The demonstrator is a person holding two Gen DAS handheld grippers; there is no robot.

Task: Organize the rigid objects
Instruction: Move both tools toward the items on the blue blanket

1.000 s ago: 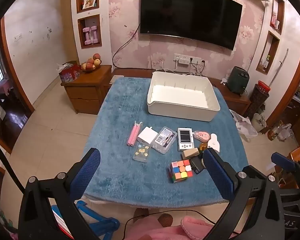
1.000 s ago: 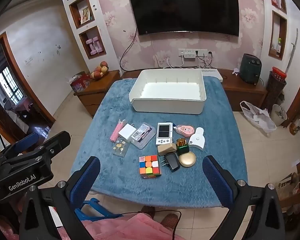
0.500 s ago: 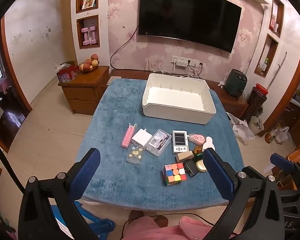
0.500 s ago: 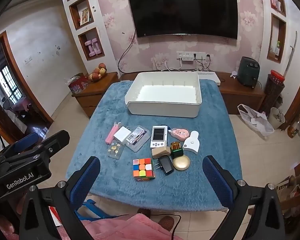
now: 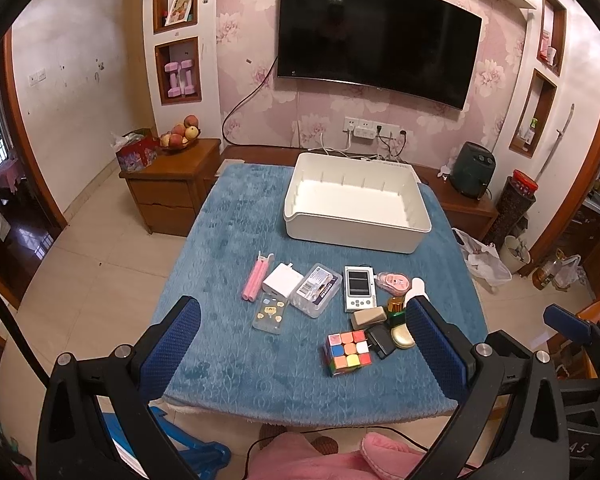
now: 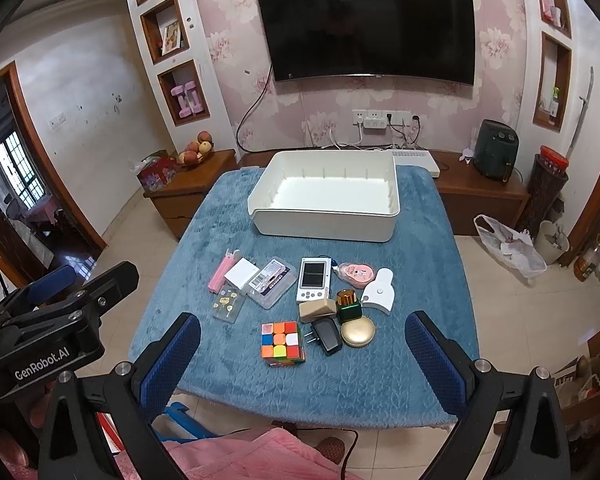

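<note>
A white bin (image 5: 356,204) (image 6: 326,196) stands empty at the far side of the blue-covered table (image 5: 236,220). Small objects lie in a cluster nearer me: a colour cube (image 5: 347,352) (image 6: 282,343), a black charger (image 6: 327,335), a gold round case (image 6: 358,332), a white handheld device (image 5: 358,282) (image 6: 314,279), a clear box (image 5: 315,289), a white adapter (image 5: 282,282), a pink stick (image 5: 254,282) and a phone case (image 5: 269,312). My left gripper (image 5: 300,344) and right gripper (image 6: 300,354) are both open and empty, held above the table's near edge.
A wooden side cabinet (image 5: 172,184) with a fruit bowl (image 5: 179,138) stands left of the table. A low TV bench with a dark appliance (image 6: 496,155) runs behind it. A plastic bag (image 6: 510,250) lies on the floor at the right. The left gripper's body (image 6: 48,332) shows in the right wrist view.
Both grippers have pulled back and up from the table, so the objects sit a little farther off and lower in view. Nothing on the table has moved.
</note>
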